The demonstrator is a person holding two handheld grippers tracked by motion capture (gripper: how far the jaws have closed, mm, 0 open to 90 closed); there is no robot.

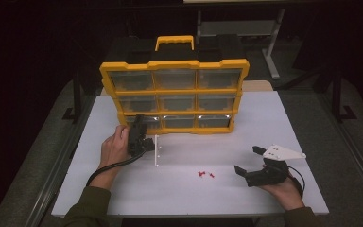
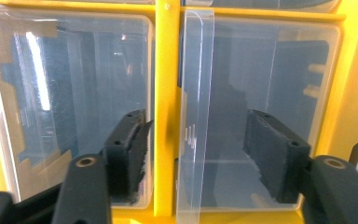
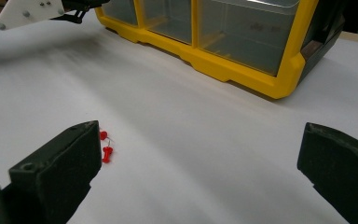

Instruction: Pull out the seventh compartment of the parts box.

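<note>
A white rectangular table (image 1: 274, 118) carries a yellow plastic organiser case (image 1: 175, 97) upright near its far edge; small red pushpins (image 1: 205, 174) lie toward its near edge.

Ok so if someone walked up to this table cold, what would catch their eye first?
Probably the yellow organizer case standing upright at the back of the white table, with its grid of clear drawers. Next, the left gripper at its bottom-left corner, jaws either side of a clear drawer front, not pressing it. Then the small red push pins lying loose mid-table, near the open right gripper.
</note>
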